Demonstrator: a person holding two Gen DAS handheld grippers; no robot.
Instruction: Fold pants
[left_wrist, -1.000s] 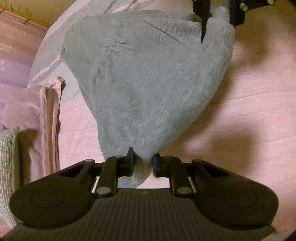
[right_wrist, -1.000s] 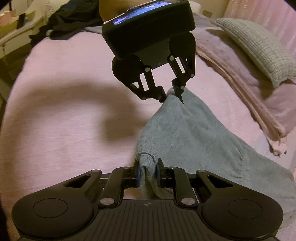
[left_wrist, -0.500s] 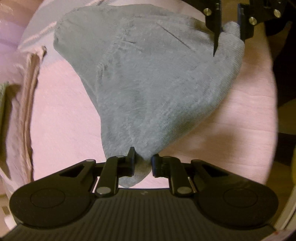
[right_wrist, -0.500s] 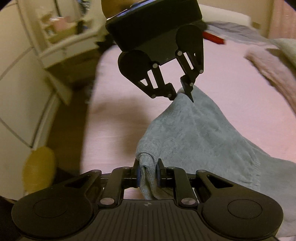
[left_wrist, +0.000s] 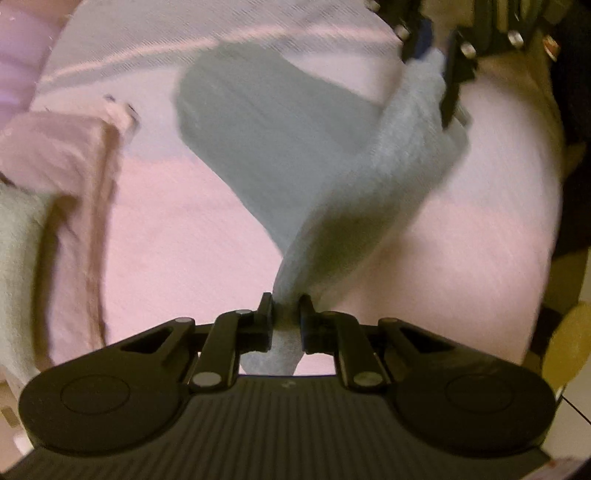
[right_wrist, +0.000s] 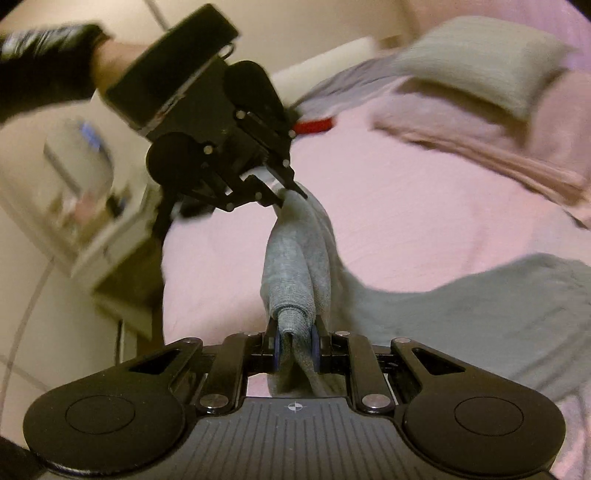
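The grey knit pants (left_wrist: 295, 155) hang stretched between my two grippers above a pink bed (left_wrist: 177, 229). My left gripper (left_wrist: 286, 306) is shut on one end of the fabric, and the right gripper (left_wrist: 432, 62) at the top right pinches the other end. In the right wrist view my right gripper (right_wrist: 295, 332) is shut on a bunched fold of the pants (right_wrist: 295, 258). The taut strip runs up to the left gripper (right_wrist: 288, 190). The rest of the pants (right_wrist: 480, 314) trails onto the bed at the right. Both views are motion-blurred.
A folded pink blanket (left_wrist: 70, 192) and a pale pillow (left_wrist: 18, 266) lie at the left of the bed. In the right wrist view, the pillow (right_wrist: 472, 74), the blanket (right_wrist: 480, 140) and a red item (right_wrist: 314, 126) lie far off. White furniture (right_wrist: 92, 192) stands past the bed's left edge.
The wide spread of pants between the grippers has narrowed into a twisted, taut band. Both grippers swung round, with more of the bed's edge and the room now in view.
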